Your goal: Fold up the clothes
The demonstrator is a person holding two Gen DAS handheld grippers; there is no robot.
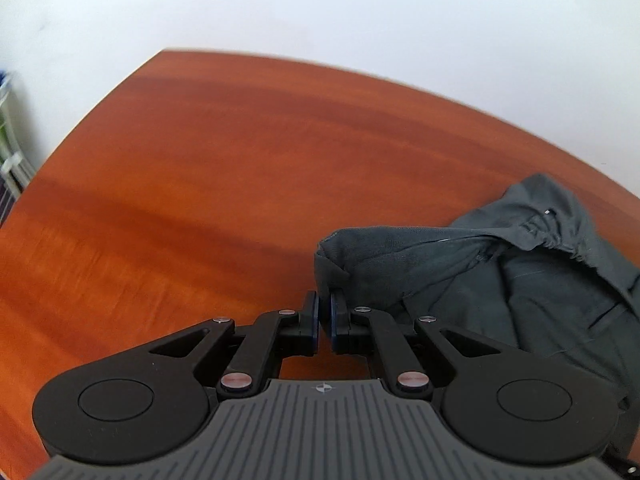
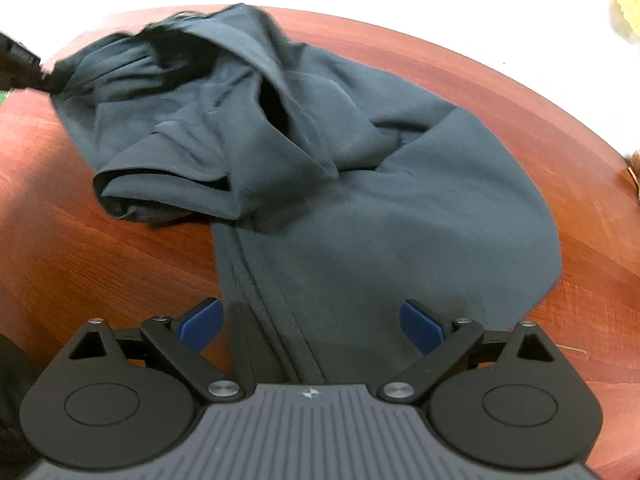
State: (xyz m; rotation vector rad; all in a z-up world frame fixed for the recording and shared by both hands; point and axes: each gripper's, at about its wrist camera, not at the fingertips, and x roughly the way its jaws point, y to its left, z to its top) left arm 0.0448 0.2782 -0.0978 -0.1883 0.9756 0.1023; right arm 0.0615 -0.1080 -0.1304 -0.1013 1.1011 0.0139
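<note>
Likely a room in a home: reddish wooden table [image 1: 200, 152] against a plain white wall [image 1: 320, 12], dark crumpled trousers [image 2: 320, 168] on it, white rack [image 1: 10, 128] at the side.

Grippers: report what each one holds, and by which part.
The left gripper is shut on a bunched corner of the dark grey garment, lifting it off the wooden table. The right gripper is open above the garment, holding nothing.
</note>
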